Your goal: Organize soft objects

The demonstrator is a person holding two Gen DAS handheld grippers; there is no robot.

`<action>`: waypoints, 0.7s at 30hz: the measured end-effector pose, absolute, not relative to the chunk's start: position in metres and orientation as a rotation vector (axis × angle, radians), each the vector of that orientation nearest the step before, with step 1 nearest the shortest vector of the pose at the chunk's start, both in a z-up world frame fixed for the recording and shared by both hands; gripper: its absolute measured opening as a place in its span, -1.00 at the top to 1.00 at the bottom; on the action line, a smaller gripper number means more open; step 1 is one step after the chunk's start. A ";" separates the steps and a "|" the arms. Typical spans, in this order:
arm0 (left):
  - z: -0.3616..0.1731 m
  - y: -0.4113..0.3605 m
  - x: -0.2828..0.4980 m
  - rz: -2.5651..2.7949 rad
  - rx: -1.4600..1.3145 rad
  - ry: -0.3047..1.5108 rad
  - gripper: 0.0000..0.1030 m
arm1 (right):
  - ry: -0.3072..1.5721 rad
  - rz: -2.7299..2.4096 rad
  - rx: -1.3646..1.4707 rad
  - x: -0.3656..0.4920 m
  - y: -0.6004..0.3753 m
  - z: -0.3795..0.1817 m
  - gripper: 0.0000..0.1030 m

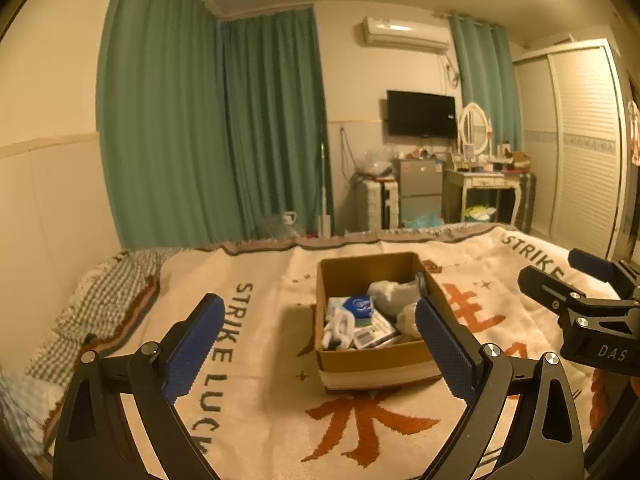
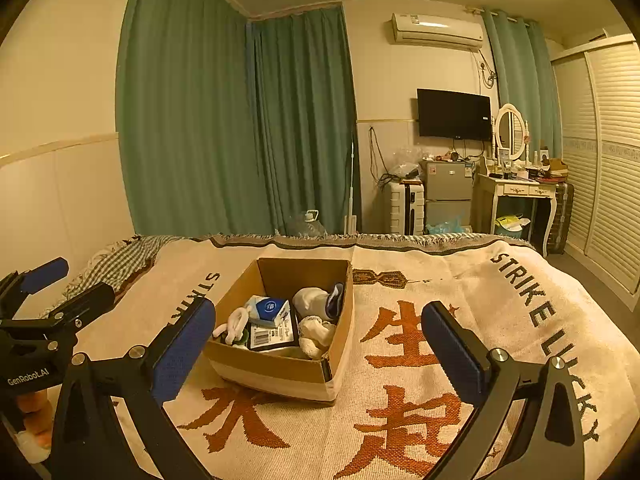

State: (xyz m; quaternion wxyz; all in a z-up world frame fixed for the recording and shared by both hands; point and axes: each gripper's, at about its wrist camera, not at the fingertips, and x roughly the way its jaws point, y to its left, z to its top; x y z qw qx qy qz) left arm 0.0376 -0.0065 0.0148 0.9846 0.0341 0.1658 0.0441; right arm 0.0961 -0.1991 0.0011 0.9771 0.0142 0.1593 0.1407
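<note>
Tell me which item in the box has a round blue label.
The small white packet toward the cardboard box's back left. The grey-white bundles and the barcoded flat pack lack one.

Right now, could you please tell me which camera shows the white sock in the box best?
The right wrist view: the white sock lies unobstructed against the box's far wall. In the left wrist view, the sock sits partly behind the left gripper's finger.

- Open cardboard box (image 2: 280,372) sits upright on the bed's blanket, flaps down.
- Inside the box: grey-white sock bundle (image 2: 314,300) at the far right, cream one (image 2: 316,334) nearer, blue-white tissue pack (image 2: 270,310) centre, white soft toy (image 2: 236,324) left.
</note>
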 end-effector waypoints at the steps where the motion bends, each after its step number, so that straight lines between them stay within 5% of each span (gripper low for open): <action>1: 0.014 -0.006 0.038 0.085 0.067 0.334 -0.90 | 0.320 0.283 0.029 0.096 -0.199 0.001 -1.00; 21: 0.012 -0.006 0.035 0.083 0.084 0.332 -0.90 | 0.322 0.284 0.029 0.094 -0.198 0.000 -1.00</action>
